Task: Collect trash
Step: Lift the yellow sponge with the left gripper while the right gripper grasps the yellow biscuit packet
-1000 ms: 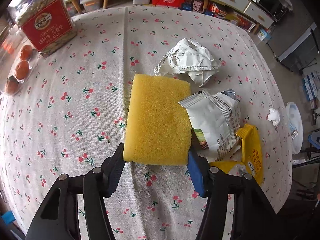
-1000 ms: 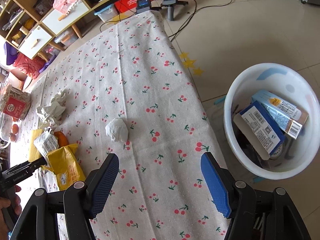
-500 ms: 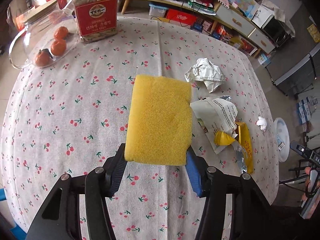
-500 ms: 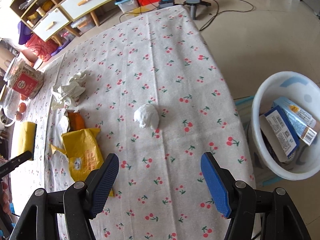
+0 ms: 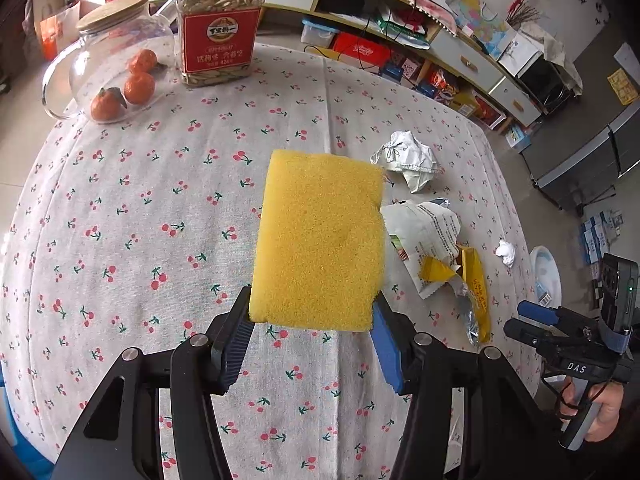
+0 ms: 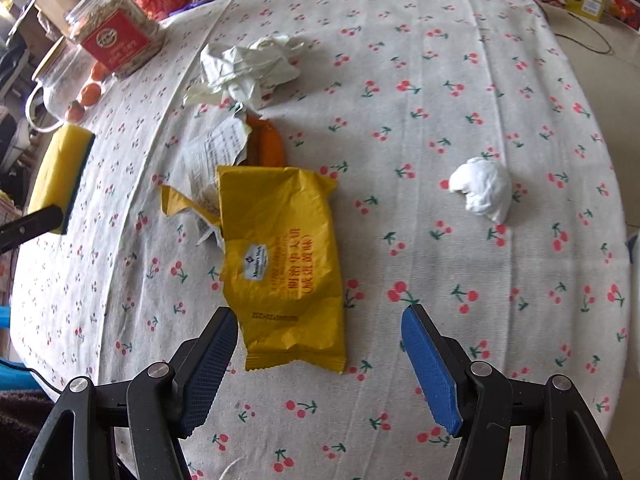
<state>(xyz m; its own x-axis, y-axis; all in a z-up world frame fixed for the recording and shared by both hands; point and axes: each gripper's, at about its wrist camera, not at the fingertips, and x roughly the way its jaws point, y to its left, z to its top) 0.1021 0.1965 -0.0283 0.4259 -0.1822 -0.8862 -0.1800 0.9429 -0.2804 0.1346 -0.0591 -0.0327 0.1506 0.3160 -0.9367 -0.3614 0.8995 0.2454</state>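
My left gripper (image 5: pixel 310 344) is shut on a yellow sponge (image 5: pixel 320 236) and holds it above the cherry-print tablecloth (image 5: pixel 140 208); the sponge also shows in the right wrist view (image 6: pixel 60 172). My right gripper (image 6: pixel 320 344) is open and empty, just in front of a yellow snack wrapper (image 6: pixel 280 264). A white printed wrapper (image 6: pixel 216 148) and an orange wrapper (image 6: pixel 266 142) lie behind it. A crumpled white paper (image 6: pixel 248 68) lies farther back. A small white tissue ball (image 6: pixel 484 190) lies to the right.
A seed jar with a red label (image 5: pixel 218 24) and a glass jar holding oranges (image 5: pixel 116 68) stand at the far left of the table. A white bin (image 5: pixel 546 276) stands on the floor beyond the table's right edge. Shelves with clutter line the back.
My left gripper has lifted the sponge higher and drawn back. My right gripper has swung left from the bin side and now faces the yellow wrapper.
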